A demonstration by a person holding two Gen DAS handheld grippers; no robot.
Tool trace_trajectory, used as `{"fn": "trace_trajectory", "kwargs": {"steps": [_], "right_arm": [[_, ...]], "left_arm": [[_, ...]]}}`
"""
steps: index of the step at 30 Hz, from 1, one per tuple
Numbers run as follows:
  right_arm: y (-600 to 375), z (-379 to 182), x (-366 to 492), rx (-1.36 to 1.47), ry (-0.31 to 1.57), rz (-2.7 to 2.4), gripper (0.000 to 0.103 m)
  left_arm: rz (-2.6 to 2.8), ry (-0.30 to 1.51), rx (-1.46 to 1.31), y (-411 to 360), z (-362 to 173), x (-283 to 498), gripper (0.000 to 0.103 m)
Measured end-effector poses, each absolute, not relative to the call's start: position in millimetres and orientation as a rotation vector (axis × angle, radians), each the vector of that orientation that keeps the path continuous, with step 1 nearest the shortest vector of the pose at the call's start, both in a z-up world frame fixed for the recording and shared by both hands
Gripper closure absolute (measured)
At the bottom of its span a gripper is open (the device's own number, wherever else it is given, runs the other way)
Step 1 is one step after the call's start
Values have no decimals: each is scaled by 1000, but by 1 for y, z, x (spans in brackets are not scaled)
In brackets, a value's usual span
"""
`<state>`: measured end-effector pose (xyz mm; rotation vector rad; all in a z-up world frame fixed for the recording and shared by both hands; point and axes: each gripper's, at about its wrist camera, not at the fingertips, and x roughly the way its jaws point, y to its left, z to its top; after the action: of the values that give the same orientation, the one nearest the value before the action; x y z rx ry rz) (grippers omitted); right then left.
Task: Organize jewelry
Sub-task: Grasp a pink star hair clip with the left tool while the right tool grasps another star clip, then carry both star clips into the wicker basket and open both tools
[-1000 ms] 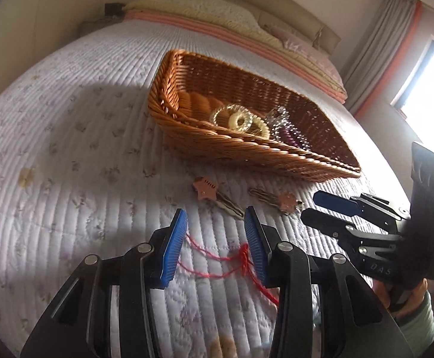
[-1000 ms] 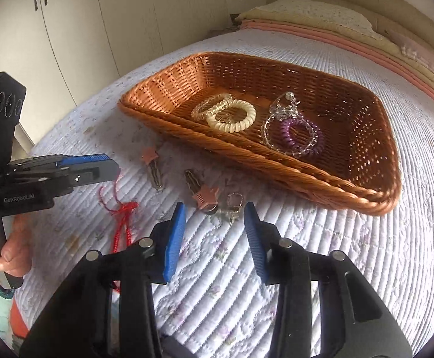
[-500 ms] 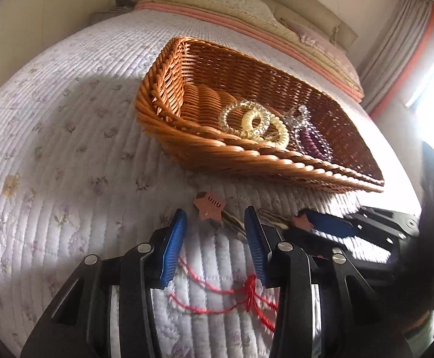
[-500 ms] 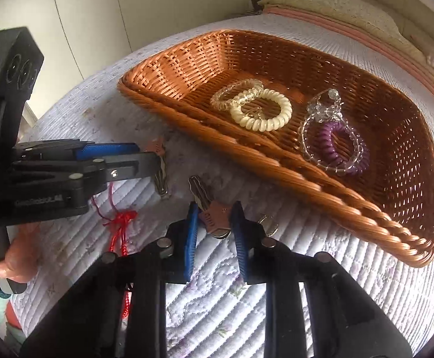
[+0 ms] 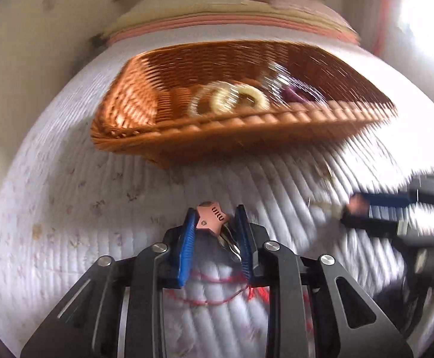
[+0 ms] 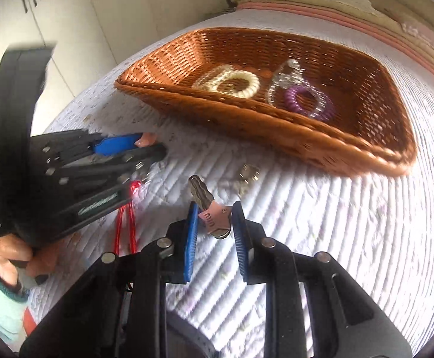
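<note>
On the quilted bed cover (image 6: pixel 351 238), both grippers are pinching a hair clip with a small copper star. Between the blue pads of the left gripper (image 5: pixel 214 223) sits one star clip (image 5: pixel 211 219); its jaws have just been closing and now the pads press on the star from both sides, with the metal part of the clip pointing back toward the camera. Below this gripper a red string (image 5: pixel 214 295) lies on the cover. The right gripper (image 6: pixel 214 220) has also just been closing, and it holds the second star clip (image 6: pixel 214 220) by the star, while the metal part points away, toward the basket. Just beyond this clip, a small metal piece (image 6: pixel 248 174) lies on the cover; it is too blurred to say what it is. Farther away stands a brown wicker basket (image 6: pixel 321 140). Inside it are a cream spiral hair tie (image 6: pixel 241 85), a clear beaded ring beside it (image 6: pixel 208 79), a purple spiral tie (image 6: pixel 306 101), and a clear bracelet (image 6: pixel 288 74) touching the purple one. A person's hand (image 6: pixel 11 253) holds the left gripper's handle.
</note>
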<state>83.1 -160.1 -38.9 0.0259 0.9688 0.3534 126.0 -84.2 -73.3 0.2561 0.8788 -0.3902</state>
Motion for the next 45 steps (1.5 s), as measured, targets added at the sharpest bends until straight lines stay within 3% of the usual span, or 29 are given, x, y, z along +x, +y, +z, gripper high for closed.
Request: {"fn": "trace_trajectory", "kwargs": {"steps": [7,14,16,23,30,33,45], "right_arm": [[-184,-41,59,134,952,273,83],[-214,-46,47,227,932,155,82],[-215,-48,48,227,929,132,82],[-219,-51,48,222,918,118,82],[-207,-52,49,168,912,101,82],[-204,-52,50,158,910,96,82],[-209,-33,32,200,846,152,82]], "left_arm": [[-532,872,336,-70,-73,116,78],[-525,847,338,-53,-77,98,60],[-515,848,336,-52,-77,96,60],[-496,852,297,-40,-75,91,73],[-471,852,276,-49,-76,94,74],[-441,828,287,-54,-78,93,88],[-487,714,174,-39,-53,77,89]]}}
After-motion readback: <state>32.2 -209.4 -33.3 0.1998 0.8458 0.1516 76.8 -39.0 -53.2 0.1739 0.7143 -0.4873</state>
